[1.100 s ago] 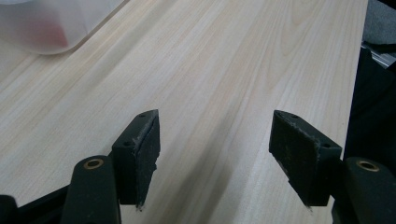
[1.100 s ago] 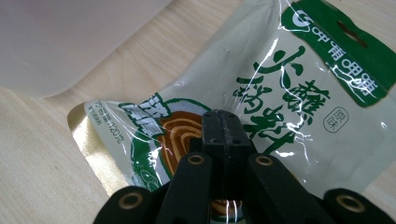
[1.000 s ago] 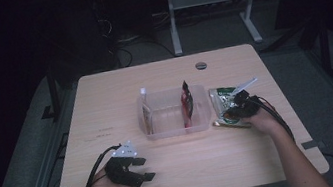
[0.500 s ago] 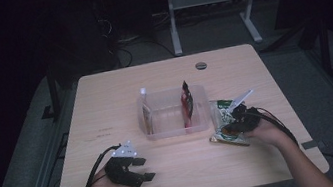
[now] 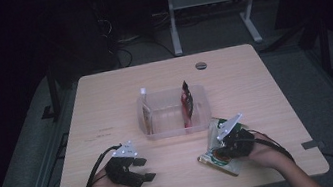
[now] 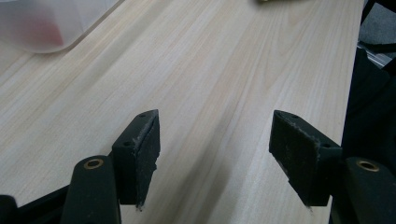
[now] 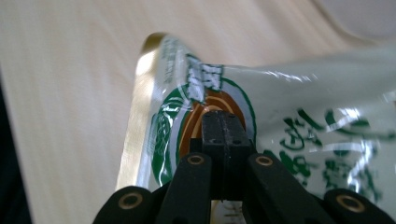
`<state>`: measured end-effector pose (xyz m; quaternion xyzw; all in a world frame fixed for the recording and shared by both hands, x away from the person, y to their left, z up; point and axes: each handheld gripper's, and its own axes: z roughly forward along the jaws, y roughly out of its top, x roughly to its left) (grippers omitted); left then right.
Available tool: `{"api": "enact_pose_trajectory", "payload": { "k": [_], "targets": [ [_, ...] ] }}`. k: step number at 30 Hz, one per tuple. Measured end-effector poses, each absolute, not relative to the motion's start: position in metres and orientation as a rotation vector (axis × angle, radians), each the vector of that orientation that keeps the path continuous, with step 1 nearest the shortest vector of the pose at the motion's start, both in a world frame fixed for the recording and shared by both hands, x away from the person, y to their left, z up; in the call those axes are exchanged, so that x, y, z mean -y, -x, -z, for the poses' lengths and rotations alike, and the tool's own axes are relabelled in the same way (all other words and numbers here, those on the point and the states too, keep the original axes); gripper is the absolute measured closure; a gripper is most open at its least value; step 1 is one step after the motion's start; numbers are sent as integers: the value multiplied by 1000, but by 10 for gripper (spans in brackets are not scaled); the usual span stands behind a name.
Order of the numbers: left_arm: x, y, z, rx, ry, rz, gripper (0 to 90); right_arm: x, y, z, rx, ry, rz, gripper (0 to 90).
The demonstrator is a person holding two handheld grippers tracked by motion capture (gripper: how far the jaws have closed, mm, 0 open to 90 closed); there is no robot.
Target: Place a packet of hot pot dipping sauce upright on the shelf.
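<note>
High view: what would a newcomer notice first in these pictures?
First, the green and white packet near the table's front right edge, pinched in the shut right gripper. Next, the clear plastic box at the table's middle, a red packet upright inside. The left gripper rests open at front left.

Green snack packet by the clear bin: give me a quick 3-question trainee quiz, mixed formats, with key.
1. True or false: the right gripper is clamped on the green packet.
2. Which gripper has open, empty jaws? A) left B) right
3. Fill in: the red packet stands upright inside the clear ____.

Key: 1 true. 2 A: the left gripper rests over bare table. 3 bin.
</note>
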<state>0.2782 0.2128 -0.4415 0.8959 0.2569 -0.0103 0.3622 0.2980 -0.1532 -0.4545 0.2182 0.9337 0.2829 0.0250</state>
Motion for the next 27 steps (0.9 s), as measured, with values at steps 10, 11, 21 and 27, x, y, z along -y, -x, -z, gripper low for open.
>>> {"api": "enact_pose_trajectory", "payload": {
  "k": [10, 11, 21, 27],
  "targets": [
    [-212, -279, 441, -647, -2310, 27, 334, 108, -285, 456, -2941, -512, -937, 900],
    [-211, -279, 441, -644, -2313, 28, 334, 103, -283, 456, -2941, -504, -939, 900],
    [-204, -276, 442, -612, -2327, 32, 336, 132, -289, 441, -2850, -664, -1064, 900],
    [-204, -277, 442, -611, -2329, 31, 338, 188, -303, 440, -2735, -905, -1045, 900]
  ]
}}
